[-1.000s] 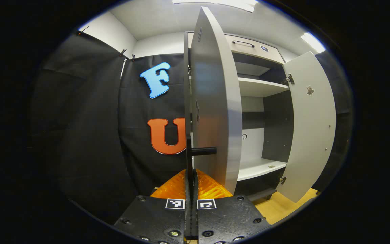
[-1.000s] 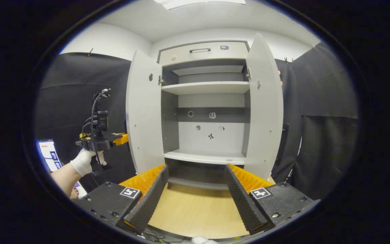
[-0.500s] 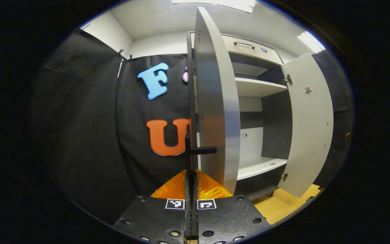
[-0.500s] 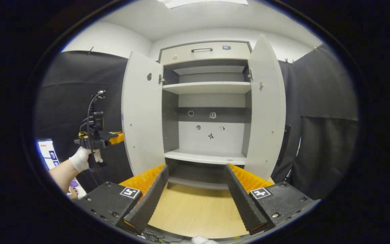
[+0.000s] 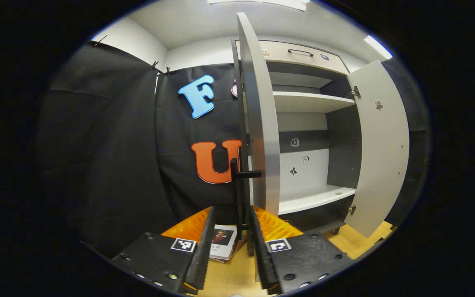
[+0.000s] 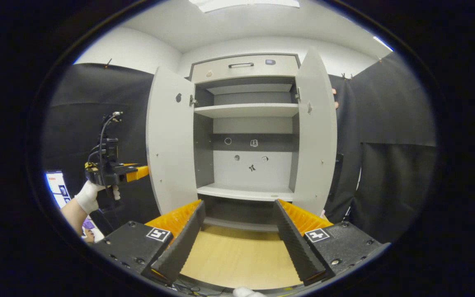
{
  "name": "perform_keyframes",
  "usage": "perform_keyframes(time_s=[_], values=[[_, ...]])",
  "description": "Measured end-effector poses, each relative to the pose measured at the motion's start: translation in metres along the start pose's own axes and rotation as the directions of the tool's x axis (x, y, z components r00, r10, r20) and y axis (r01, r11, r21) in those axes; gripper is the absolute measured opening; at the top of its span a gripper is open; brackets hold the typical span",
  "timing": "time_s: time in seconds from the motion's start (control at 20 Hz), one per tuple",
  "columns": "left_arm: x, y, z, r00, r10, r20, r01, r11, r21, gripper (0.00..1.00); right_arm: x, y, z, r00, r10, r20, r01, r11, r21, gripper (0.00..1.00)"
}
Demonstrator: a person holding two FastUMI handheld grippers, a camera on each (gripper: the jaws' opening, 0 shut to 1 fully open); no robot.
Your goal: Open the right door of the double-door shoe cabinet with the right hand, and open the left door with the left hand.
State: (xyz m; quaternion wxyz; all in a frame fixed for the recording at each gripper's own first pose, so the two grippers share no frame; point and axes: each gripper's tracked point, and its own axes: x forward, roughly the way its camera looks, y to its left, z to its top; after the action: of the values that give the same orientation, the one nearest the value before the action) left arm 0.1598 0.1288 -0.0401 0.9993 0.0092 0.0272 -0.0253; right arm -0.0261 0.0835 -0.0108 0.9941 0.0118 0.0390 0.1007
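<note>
- Your left gripper [image 5: 229, 243] is spread — its fingers flank the black bar handle [image 5: 241, 194] of the pale grey left door [image 5: 258, 123], swung wide.
- Your right gripper [image 6: 237, 235] is spread, holding nothing; the pale grey right door [image 6: 316, 136] stands open.

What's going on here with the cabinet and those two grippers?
A person holds a gripper in each hand before a shoe cabinet. Its left door and right door both stand wide open. The left gripper sits by the left door's handle, jaws apart. The right gripper hangs back, open.
</note>
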Motion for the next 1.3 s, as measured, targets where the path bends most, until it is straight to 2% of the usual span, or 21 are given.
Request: perform_keyframes(time_s=[0.15,0.2,0.3,0.45,0.55,0.7,0.9,1.05,1.3], values=[[-0.021,0.011,-0.003,0.999,0.043,0.007,-0.043,0.999,-0.030,0.94,-0.008,-0.006,0.002,1.000,-0.009,0.011,0.009,1.000,-0.006,1.00],[-0.028,0.014,-0.006,0.998,0.062,-0.001,-0.062,0.997,-0.041,0.96,-0.011,-0.009,0.002,1.000,-0.016,0.013,0.016,1.000,-0.008,1.00],[-0.042,0.019,-0.013,0.995,0.102,-0.013,-0.102,0.992,-0.071,0.96,-0.014,-0.014,0.001,0.999,-0.032,0.012,0.032,0.999,-0.009,1.00],[-0.066,0.006,-0.025,0.993,0.111,-0.043,-0.115,0.984,-0.138,0.96,-0.015,-0.025,-0.002,0.999,-0.050,0.004,0.050,0.999,-0.003,1.00],[-0.082,-0.007,-0.027,0.992,0.117,-0.046,-0.122,0.983,-0.139,0.96,-0.017,-0.031,0.000,0.998,-0.059,0.008,0.059,0.998,0.001,1.00],[-0.104,-0.045,-0.017,0.997,0.076,-0.033,-0.080,0.987,-0.140,0.95,-0.017,-0.042,0.008,0.997,-0.066,0.027,0.066,0.998,0.003,1.00],[-0.123,-0.096,0.014,1.000,0.008,0.008,-0.007,0.996,-0.089,0.95,-0.017,-0.064,0.020,0.995,-0.084,0.050,0.084,0.996,-0.005,1.00],[-0.137,-0.126,0.035,0.999,-0.040,0.032,0.042,0.995,-0.087,0.95,-0.020,-0.086,0.023,0.992,-0.117,0.055,0.117,0.993,0.002,1.00],[-0.152,-0.149,0.055,0.997,-0.040,0.068,0.042,0.999,-0.019,0.95,-0.024,-0.109,0.023,0.987,-0.152,0.060,0.150,0.988,0.029,1.00]])
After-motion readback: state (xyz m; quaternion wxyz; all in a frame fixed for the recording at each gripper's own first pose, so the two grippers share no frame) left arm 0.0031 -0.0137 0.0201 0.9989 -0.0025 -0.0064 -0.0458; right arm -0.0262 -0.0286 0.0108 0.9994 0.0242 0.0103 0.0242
